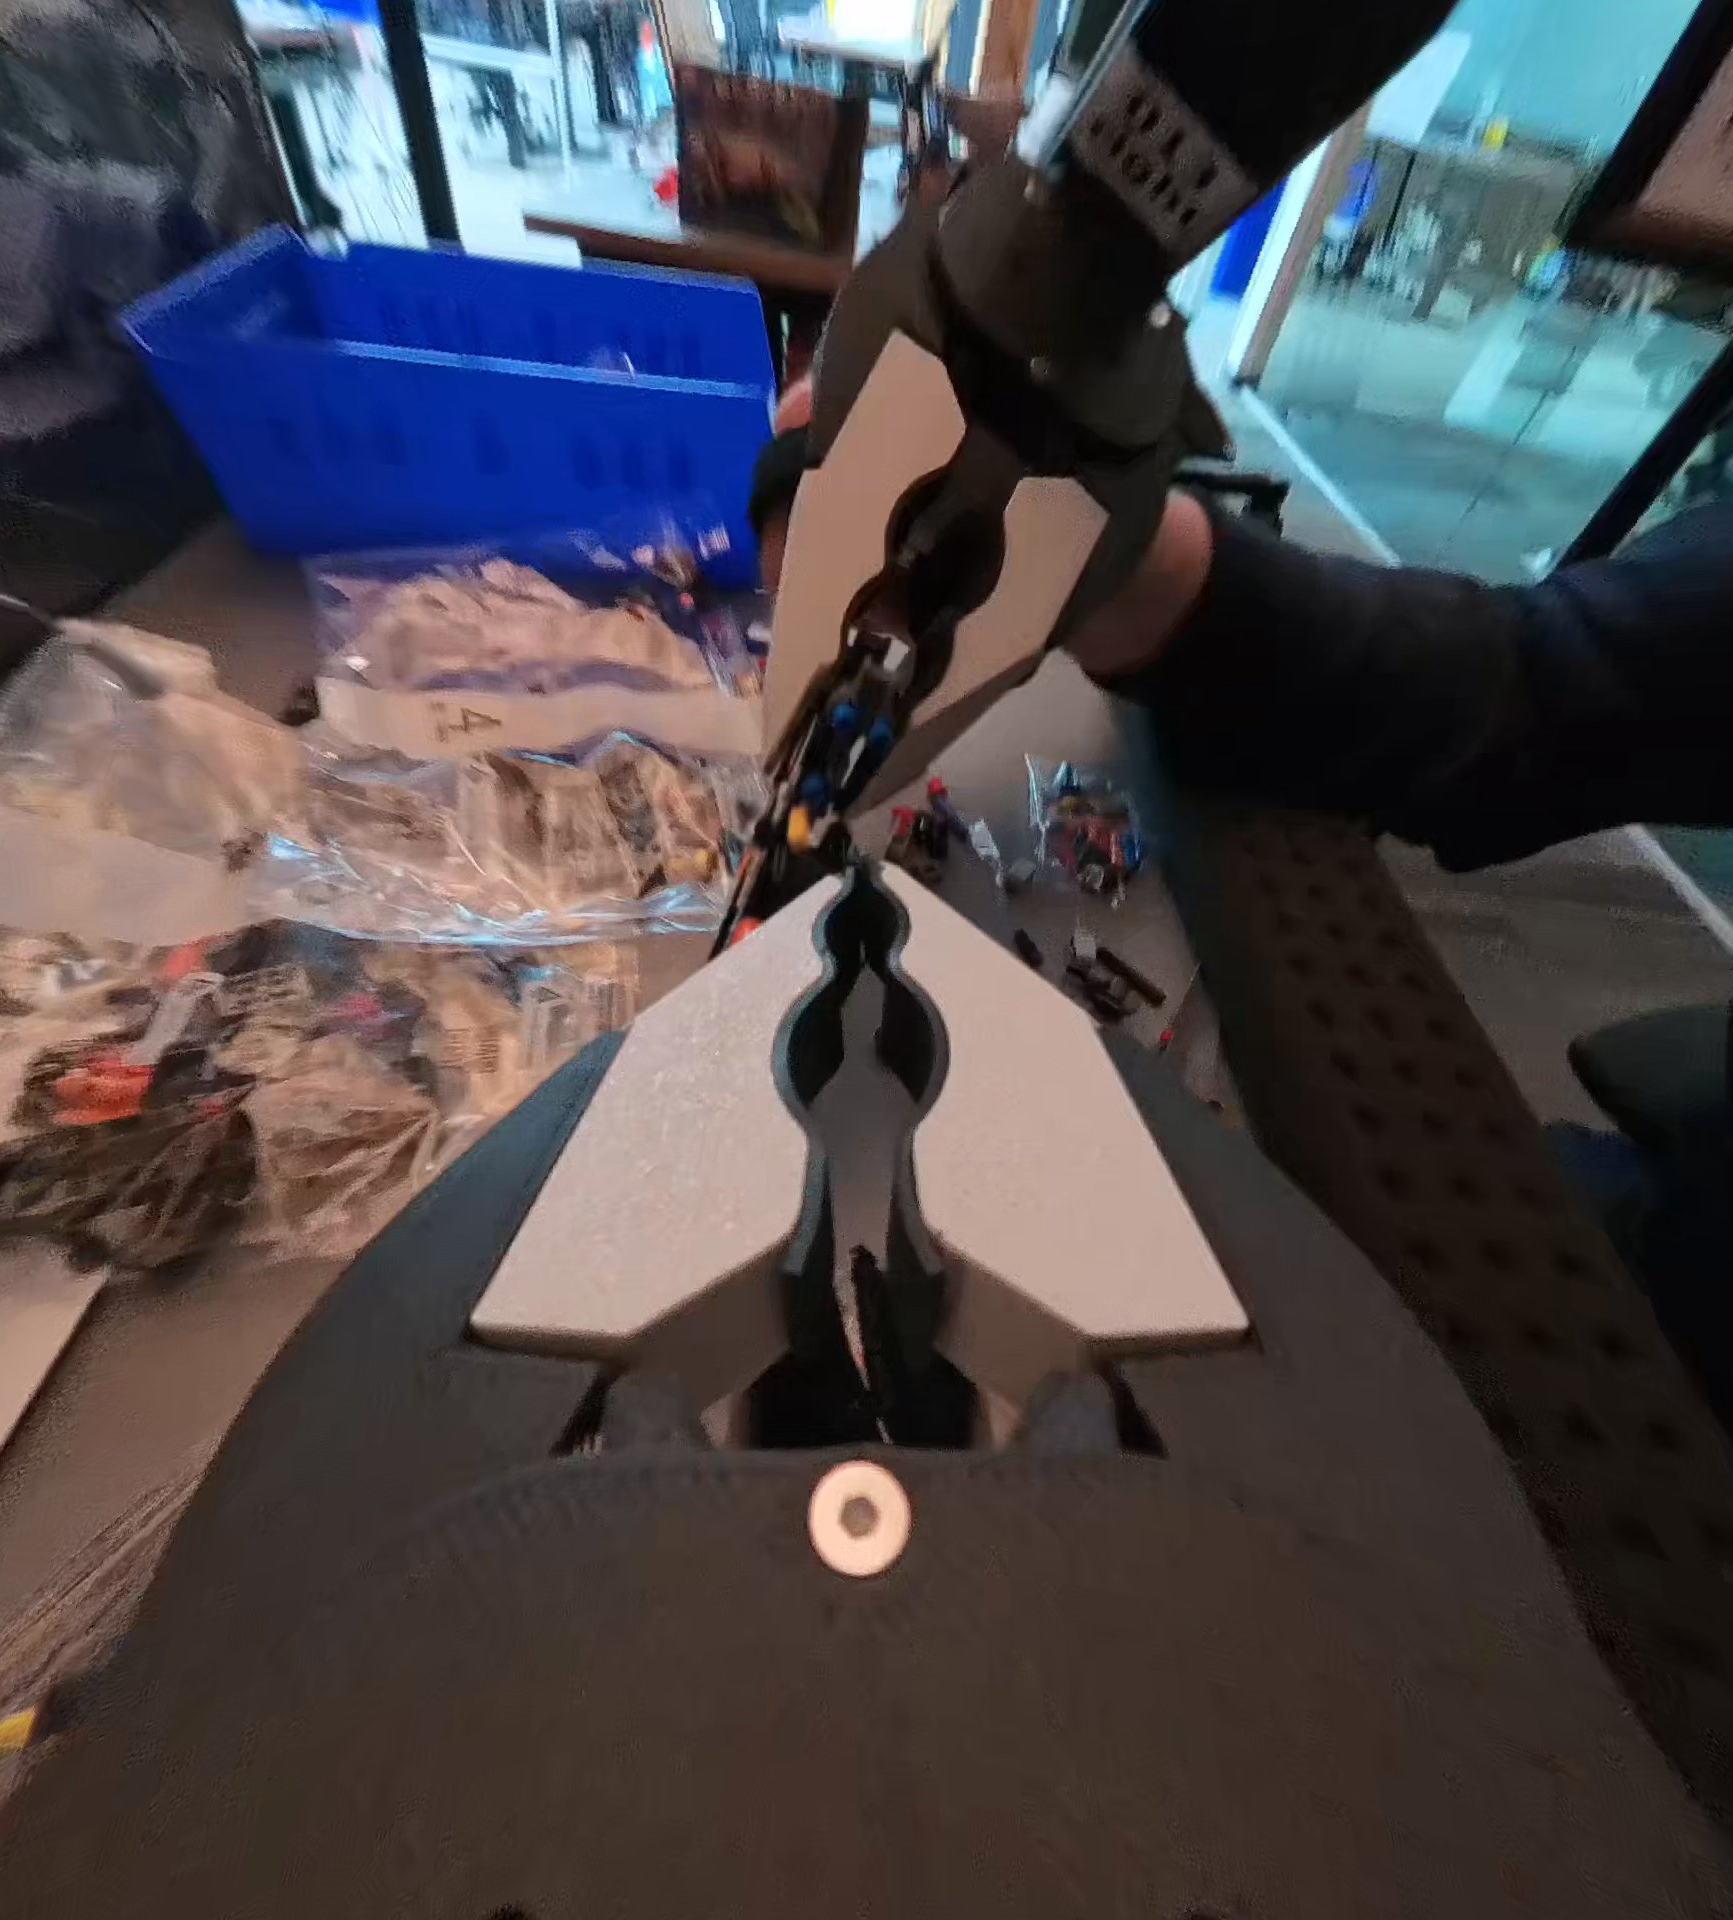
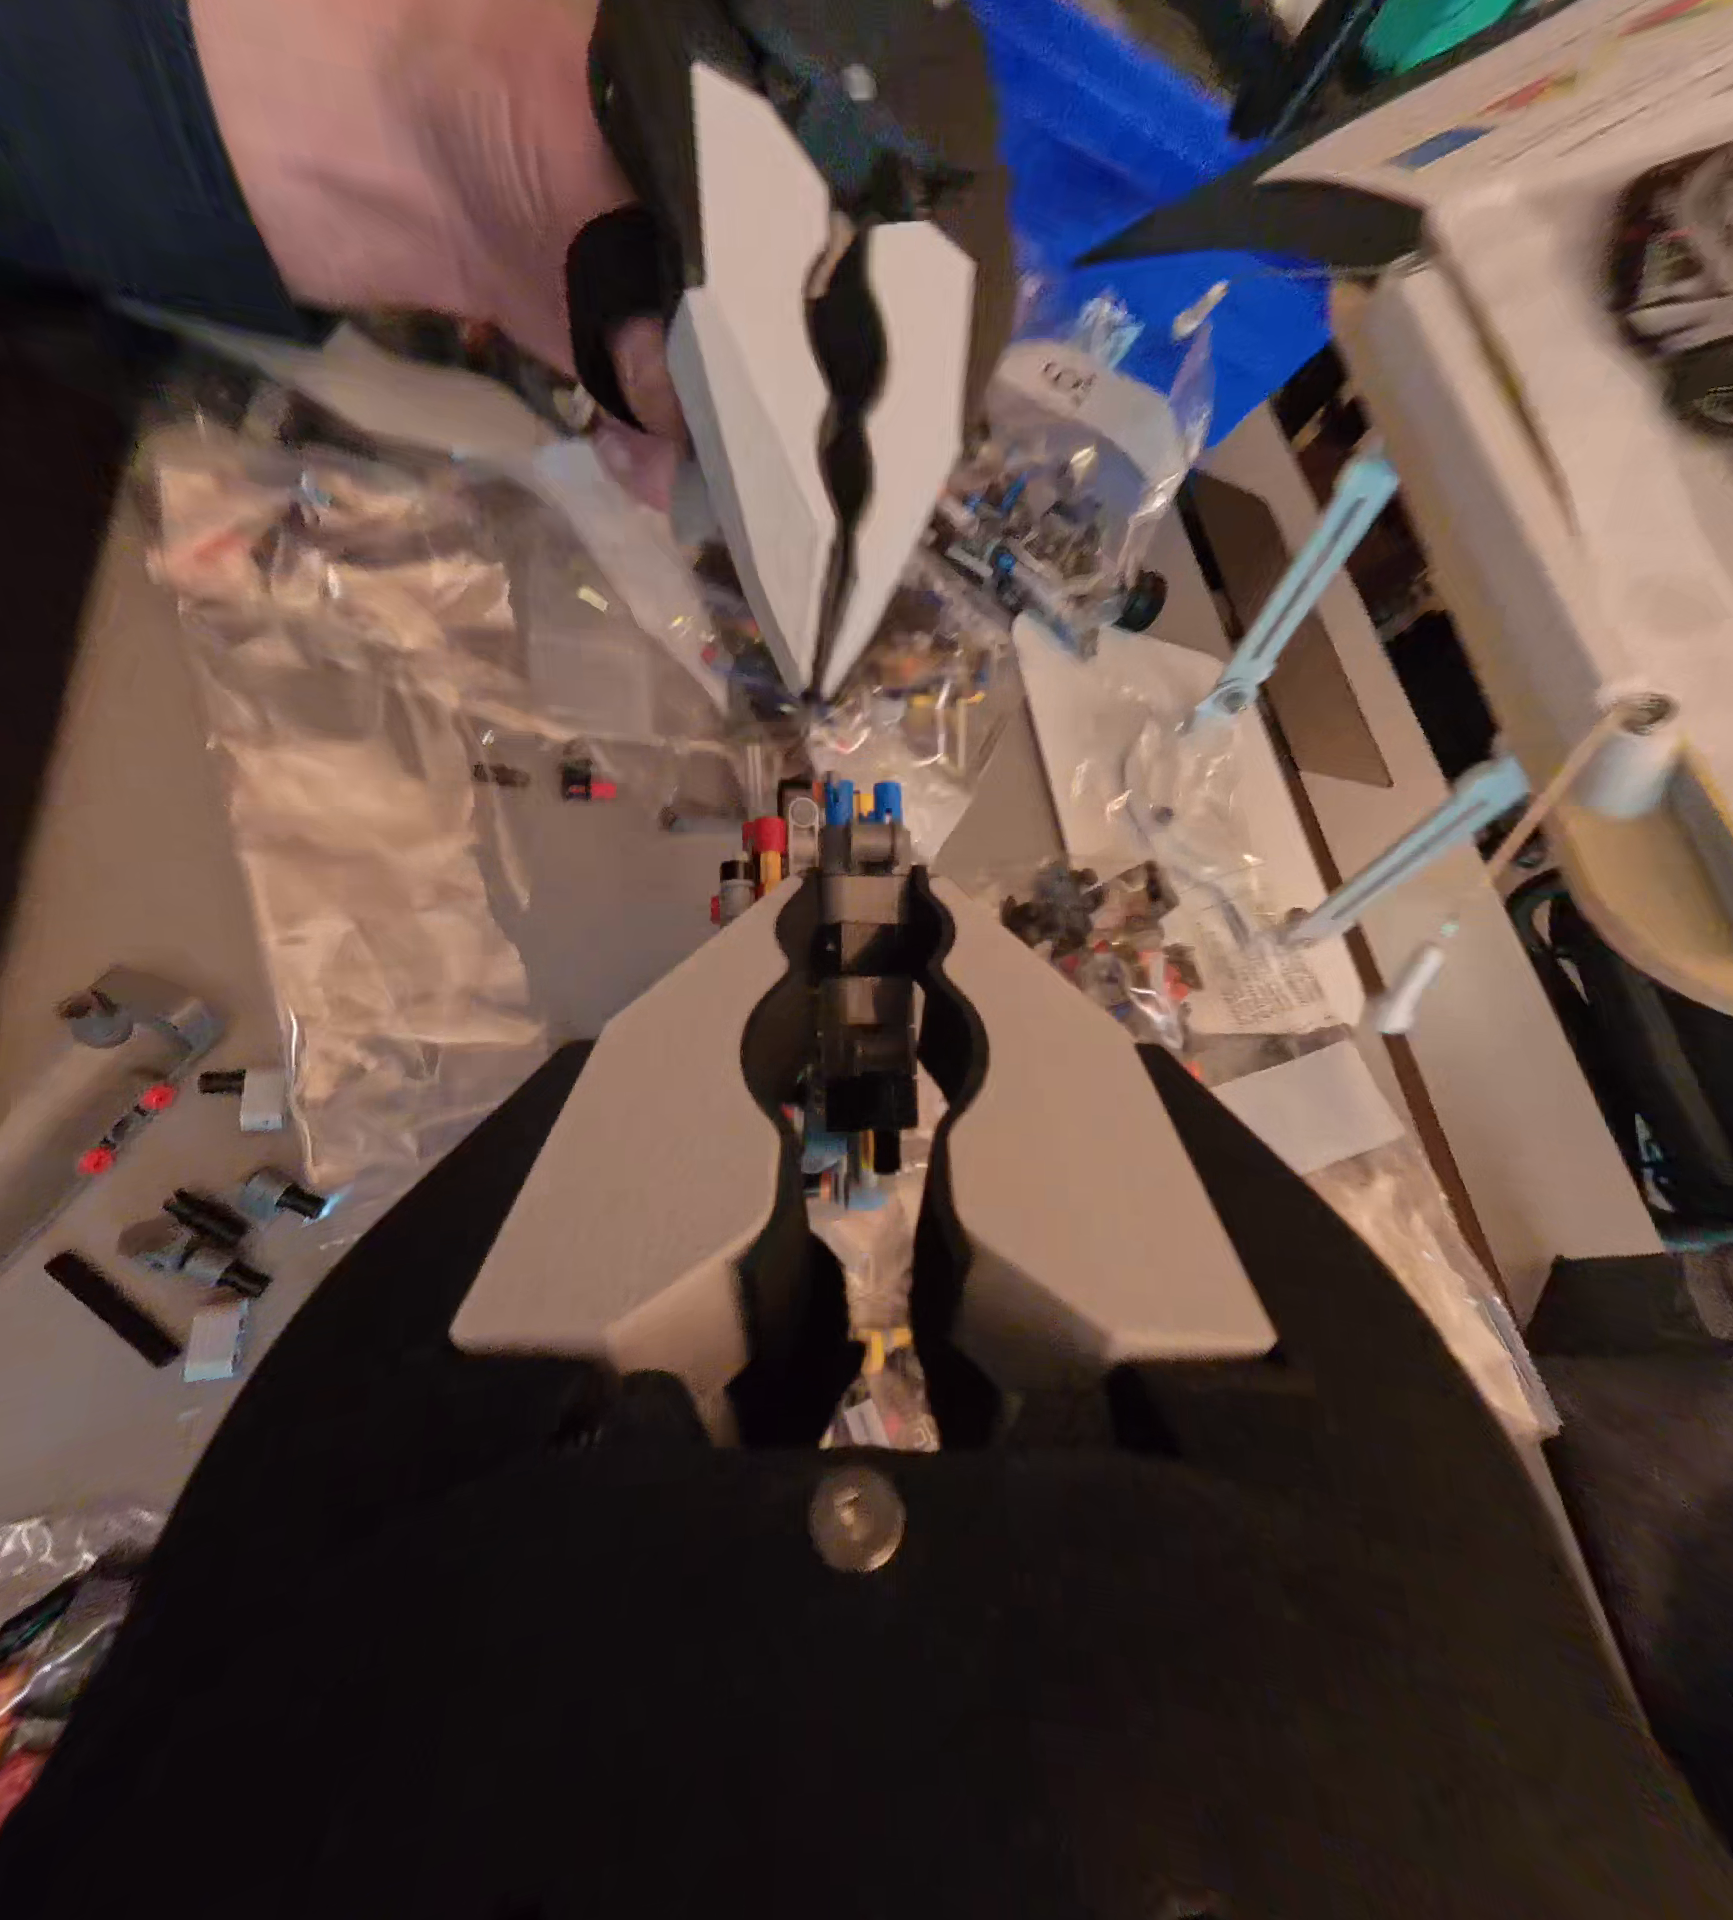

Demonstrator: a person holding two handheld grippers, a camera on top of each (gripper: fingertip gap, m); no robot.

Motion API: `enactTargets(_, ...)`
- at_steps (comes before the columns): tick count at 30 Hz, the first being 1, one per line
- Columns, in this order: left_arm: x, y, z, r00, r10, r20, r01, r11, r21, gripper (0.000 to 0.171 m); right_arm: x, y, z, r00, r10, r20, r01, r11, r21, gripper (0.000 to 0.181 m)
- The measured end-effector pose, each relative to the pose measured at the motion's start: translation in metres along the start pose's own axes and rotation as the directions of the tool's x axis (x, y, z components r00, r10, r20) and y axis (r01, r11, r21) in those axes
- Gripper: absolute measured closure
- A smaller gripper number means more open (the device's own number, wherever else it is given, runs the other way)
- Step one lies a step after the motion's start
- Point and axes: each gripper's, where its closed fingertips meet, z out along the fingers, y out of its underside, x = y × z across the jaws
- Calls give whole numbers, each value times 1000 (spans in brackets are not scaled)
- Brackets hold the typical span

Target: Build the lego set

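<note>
Currently we're mid-assembly: our right gripper [image 2: 857,894] is clamped on the partly built Lego assembly [image 2: 862,997], a black Technic block with blue pins, a grey connector and red and yellow bits sticking out past the fingertips. It's held in the air above the table [image 2: 41,1174], not resting on it. Our left gripper [image 1: 857,883] has its fingers drawn together right at the assembly's end; whether a small part sits between the tips, we can't tell, blur hides it.

Judgement: we're seating or pressing a piece into the assembly. Next move needs the right side steady as the anvil and a straight push from the left along the pin axis, else the pin cocks.

Relative to the assembly: loose pins and grey connectors [image 2: 176,1226] lie on the table below and left, clear parts bags [image 1: 342,852] spread beyond, blue plastic bin [image 1: 457,416] behind those, set box with a car picture [image 2: 1589,312] to the right. Room: glass panes [image 1: 1485,343] behind, dim indoor light.
</note>
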Motion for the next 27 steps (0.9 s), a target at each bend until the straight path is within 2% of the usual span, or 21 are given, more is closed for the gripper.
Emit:
enactTargets(4,2,-2,9,1000,21,1,-21,1000,0,171,-11,5,13,999,-29,39,31,999,-37,169)
enactTargets(9,6,-1,20,1000,12,0,-12,1000,-17,146,-14,2,18,998,-50,25,51,997,-53,169)
enactTargets(11,2,3,22,1000,14,27,-13,999,-49,144,-12,3,19,999,-50,18,51,997,-59,169)
enactTargets(15,0,7,21,998,33,46,-29,997,-70,157,-11,2,19,999,-45,11,46,998,-54,169)
enactTargets(20,0,8,22,997,53,51,-49,996,-78,160,-11,4,20,999,-40,12,41,997,-58,169)
enactTargets(27,-1,-1,20,994,-113,-10,113,993,16,161,-2,-2,16,994,-88,-70,83,995,-59,169)
